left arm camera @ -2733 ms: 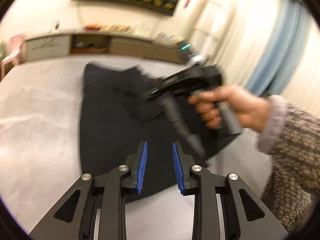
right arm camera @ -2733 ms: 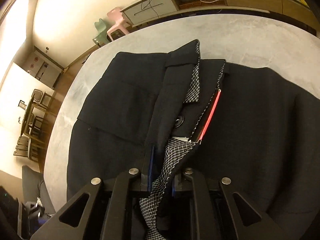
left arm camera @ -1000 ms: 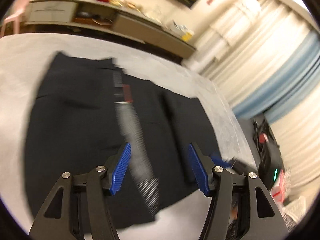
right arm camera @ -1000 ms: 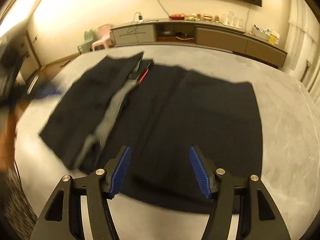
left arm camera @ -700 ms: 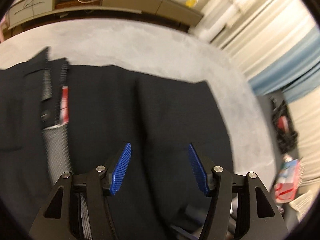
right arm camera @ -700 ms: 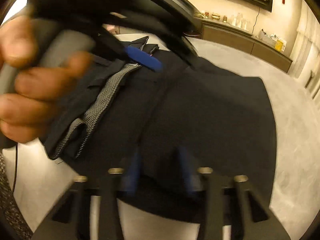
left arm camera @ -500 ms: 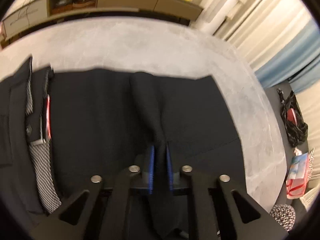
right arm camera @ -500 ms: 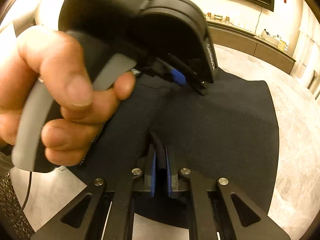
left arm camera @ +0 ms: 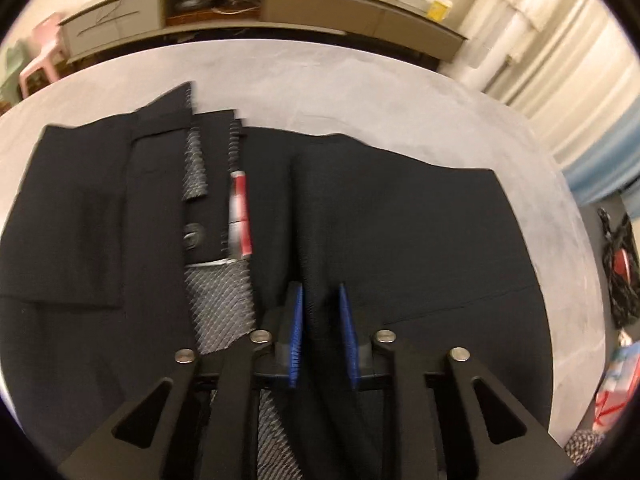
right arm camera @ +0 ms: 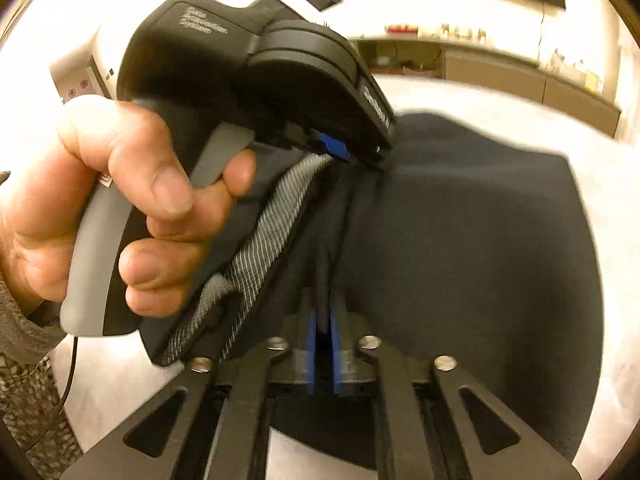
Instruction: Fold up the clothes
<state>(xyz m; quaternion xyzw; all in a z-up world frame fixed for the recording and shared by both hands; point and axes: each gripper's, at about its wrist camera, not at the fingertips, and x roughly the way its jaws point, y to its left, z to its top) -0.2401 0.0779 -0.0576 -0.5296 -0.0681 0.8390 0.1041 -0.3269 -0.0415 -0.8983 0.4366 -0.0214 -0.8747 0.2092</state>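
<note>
Trousers (left arm camera: 400, 232), dark and unfastened at the waist, lie spread flat across a grey counter (left arm camera: 320, 80), checked lining (left arm camera: 220, 296) and a red label (left arm camera: 239, 216) showing at the open fly, with a low sideboard (left arm camera: 248, 4) along the far wall. Both hands work the same raised ridge of cloth that runs down the garment's middle. From the left wrist view, the left gripper (left arm camera: 320, 336) has that ridge between its blue pads, the jaws easing apart and a sliver of gap visible on either side, so the hold looks loose. From the right wrist view, the right gripper (right arm camera: 323, 356) stands nearly closed with a thin fold of the dark fabric between its pads, its jaws likewise opening; a person's hand (right arm camera: 120, 208) grips the handle of the other tool just beyond.

Judging by the layout, the step in hand is gathering the centre crease to fold one leg over the other. Doing it well likely calls for both pinches to be firm and to catch the same layers, lifting together and level so the cloth does not skew, and keeping the lining tucked inside. A slack grip risks the ridge slipping free.
</note>
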